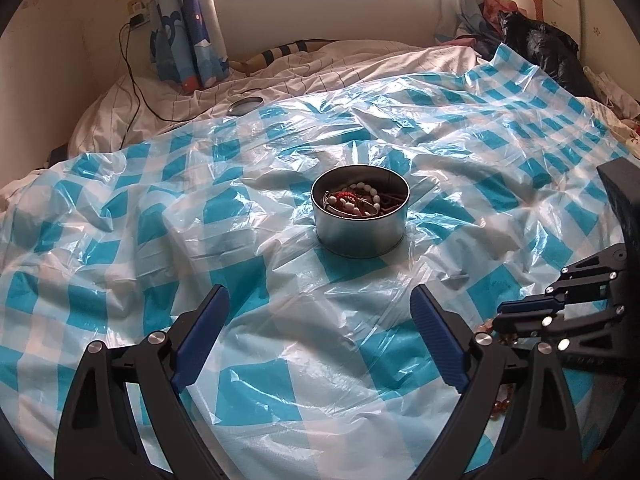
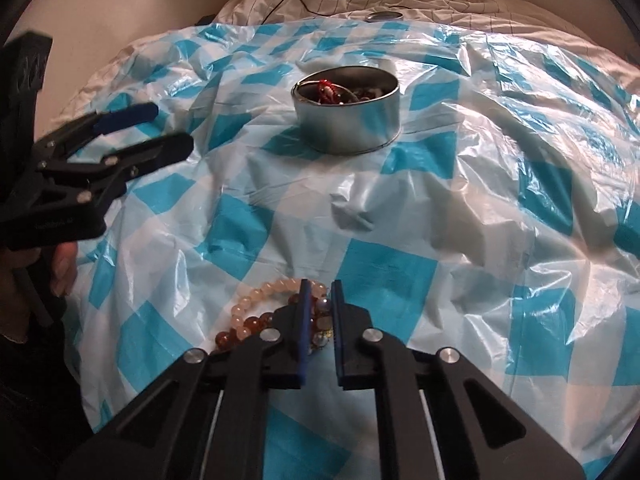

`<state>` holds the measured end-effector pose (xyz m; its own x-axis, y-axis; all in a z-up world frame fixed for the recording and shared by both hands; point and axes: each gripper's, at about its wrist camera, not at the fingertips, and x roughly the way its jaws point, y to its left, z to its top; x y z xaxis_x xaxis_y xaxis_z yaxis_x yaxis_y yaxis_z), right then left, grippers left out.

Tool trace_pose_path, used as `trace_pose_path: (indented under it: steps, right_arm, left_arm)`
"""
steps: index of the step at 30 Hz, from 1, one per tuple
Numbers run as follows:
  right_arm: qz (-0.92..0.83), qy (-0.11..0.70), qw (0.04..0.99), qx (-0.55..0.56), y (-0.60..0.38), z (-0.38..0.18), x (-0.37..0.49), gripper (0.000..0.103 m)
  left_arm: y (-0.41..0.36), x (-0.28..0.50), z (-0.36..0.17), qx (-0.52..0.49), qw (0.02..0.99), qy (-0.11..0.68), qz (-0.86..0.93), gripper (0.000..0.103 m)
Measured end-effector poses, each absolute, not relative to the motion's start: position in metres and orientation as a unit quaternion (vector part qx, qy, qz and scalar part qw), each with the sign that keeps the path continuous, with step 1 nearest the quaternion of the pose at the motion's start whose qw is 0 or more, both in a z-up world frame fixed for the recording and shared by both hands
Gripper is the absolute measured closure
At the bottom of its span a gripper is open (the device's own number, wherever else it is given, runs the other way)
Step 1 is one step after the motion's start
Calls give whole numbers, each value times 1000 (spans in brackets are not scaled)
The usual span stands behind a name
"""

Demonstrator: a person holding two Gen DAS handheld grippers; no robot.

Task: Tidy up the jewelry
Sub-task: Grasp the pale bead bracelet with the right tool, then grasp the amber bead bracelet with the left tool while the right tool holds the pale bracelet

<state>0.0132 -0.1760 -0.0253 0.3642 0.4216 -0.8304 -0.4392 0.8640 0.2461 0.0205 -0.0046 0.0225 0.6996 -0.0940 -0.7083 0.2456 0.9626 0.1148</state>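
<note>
A round metal tin [image 1: 360, 232] [image 2: 348, 128] stands on the blue-and-white checked plastic sheet [image 1: 304, 380], holding white beads, red cord and other jewellery. In the right wrist view a small heap of bracelets lies near the sheet's front: a pale bead bracelet [image 2: 260, 294] and an amber bead bracelet [image 2: 256, 322]. My right gripper [image 2: 320, 284] [image 1: 500, 316] points down into this heap, jaws nearly together, with beads pinched between the blue pads. My left gripper [image 1: 320, 296] [image 2: 172, 128] hovers open and holds nothing, in front of the tin.
The tin's round lid [image 1: 246, 105] [image 2: 384, 16] lies on the striped bedding beyond the sheet. A black cable [image 1: 132, 76] runs down from a wall socket at the far left. Dark bags and clothes [image 1: 540, 44] pile up at the far right. A hand [image 2: 64, 264] grips the left tool.
</note>
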Motion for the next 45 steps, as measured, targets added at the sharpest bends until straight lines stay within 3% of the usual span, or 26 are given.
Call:
trace_pose_path:
  steps: [12, 21, 27, 29, 30, 31, 32, 38, 40, 42, 44, 45]
  right_arm:
    - [237, 473, 844, 88, -230, -1, 20, 95]
    - [189, 492, 842, 112, -257, -11, 26, 95]
    - [184, 511, 832, 112, -259, -20, 26, 94]
    - [185, 519, 827, 114, -259, -23, 27, 92]
    - [182, 520, 827, 112, -258, -24, 27, 81]
    - [179, 520, 828, 110, -257, -25, 26, 66]
    - [179, 519, 829, 108, -256, -25, 26, 65]
    - [170, 526, 830, 69, -245, -32, 26, 65]
    - [166, 526, 832, 53, -242, -34, 25, 65]
    - [164, 525, 834, 45, -241, -34, 25, 65]
    - [160, 523, 837, 35, -241, -33, 24, 73]
    - [159, 522, 837, 33, -240, -33, 24, 84]
  left_arm:
    - [-16, 3, 17, 59, 889, 393, -227, 15]
    - [-80, -33, -11, 142, 837, 398, -346, 15]
    - [-92, -41, -18, 140, 829, 397, -368, 15]
    - [-92, -38, -22, 133, 827, 408, -365, 15]
    - [-91, -35, -24, 124, 826, 414, -362, 17]
    - [-91, -33, -25, 119, 826, 417, -361, 19]
    - [-89, -31, -27, 110, 825, 423, -358, 23]
    - [-80, -21, -29, 85, 825, 439, -346, 46]
    - [-82, -20, -33, 97, 820, 447, -344, 58]
    - [-86, -22, -36, 113, 813, 453, -348, 79]
    - [-88, -24, -36, 127, 812, 450, -349, 90]
    - [-89, -25, -34, 133, 813, 448, -347, 93]
